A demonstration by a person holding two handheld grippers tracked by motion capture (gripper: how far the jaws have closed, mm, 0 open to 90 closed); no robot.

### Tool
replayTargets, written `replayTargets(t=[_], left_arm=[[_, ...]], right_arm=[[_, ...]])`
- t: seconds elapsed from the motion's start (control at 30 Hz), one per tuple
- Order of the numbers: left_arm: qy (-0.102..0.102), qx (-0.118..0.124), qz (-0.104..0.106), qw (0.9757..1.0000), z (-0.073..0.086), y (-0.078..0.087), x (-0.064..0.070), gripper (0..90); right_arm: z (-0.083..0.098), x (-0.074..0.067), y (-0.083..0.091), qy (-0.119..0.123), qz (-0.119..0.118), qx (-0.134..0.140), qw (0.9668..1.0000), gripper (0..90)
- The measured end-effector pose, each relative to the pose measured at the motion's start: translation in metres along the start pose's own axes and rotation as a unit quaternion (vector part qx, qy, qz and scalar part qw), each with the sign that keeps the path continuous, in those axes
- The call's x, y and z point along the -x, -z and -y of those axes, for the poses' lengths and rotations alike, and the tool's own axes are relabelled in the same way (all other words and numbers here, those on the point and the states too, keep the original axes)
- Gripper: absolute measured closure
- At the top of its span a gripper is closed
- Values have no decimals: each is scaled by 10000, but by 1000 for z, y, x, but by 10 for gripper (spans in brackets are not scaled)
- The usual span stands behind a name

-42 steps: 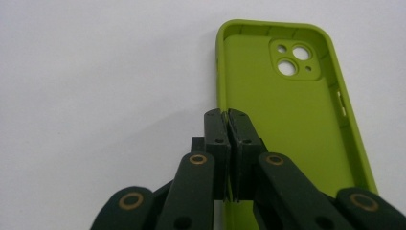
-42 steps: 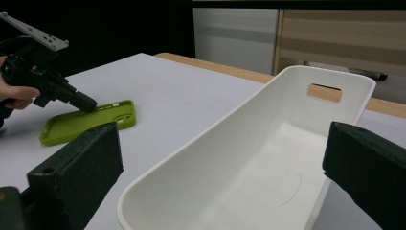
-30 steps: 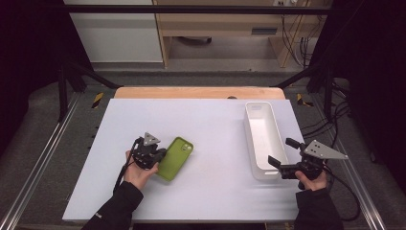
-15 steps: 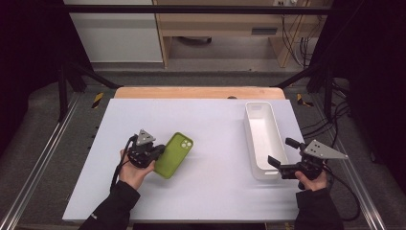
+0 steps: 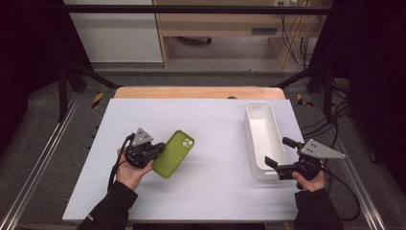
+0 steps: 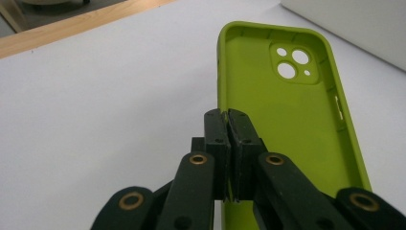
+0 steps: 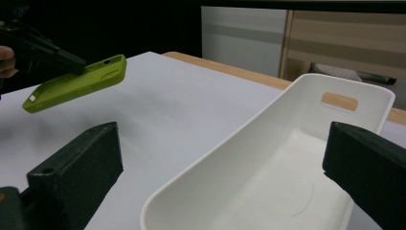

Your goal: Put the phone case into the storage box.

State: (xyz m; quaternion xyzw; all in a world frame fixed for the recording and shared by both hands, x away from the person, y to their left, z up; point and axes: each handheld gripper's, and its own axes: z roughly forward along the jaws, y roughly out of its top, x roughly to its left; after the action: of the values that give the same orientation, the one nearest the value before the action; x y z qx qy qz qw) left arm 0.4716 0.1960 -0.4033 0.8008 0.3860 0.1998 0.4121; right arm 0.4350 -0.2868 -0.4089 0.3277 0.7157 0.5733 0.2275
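A lime-green phone case point(image 5: 174, 153) hangs a little above the white table, open side up, camera cutouts at its far end. My left gripper point(image 5: 157, 150) is shut on the case's left long edge; in the left gripper view the jaws pinch that thin wall point(image 6: 225, 115) of the phone case point(image 6: 287, 110). In the right gripper view the phone case point(image 7: 76, 85) floats tilted over the table at far left. My right gripper point(image 5: 277, 153) stands open at the near end of a long white tray point(image 5: 261, 139), its jaws on either side of the tray's near rim point(image 7: 201, 187).
The white table top point(image 5: 215, 191) spreads between the two hands. A wooden strip point(image 5: 196, 92) runs along its far edge. Metal rails and cables flank the table on both sides.
My left gripper has lifted the phone case off the table and carried it slightly away from the person. The right gripper has stayed in place.
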Motion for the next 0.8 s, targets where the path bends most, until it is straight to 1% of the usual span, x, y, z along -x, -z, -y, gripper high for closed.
replayTargets(t=[0.17, 0.37, 0.63, 0.8], left_arm=[[-102, 72, 31, 9999, -3, 4, 4, 874], [-172, 159, 78, 9997, -7, 9, 8, 875], [-292, 249, 138, 9992, -10, 13, 14, 874], [-369, 249, 192, 9988, -12, 15, 18, 875]], right_arm=[[-2, -3, -3, -18, -59, -54, 10000, 5], [-5, -9, -6, -30, -137, -108, 9998, 5], [-10, -19, -14, 54, -249, -200, 9995, 5], [-11, -23, -18, 93, -302, -258, 9992, 5]])
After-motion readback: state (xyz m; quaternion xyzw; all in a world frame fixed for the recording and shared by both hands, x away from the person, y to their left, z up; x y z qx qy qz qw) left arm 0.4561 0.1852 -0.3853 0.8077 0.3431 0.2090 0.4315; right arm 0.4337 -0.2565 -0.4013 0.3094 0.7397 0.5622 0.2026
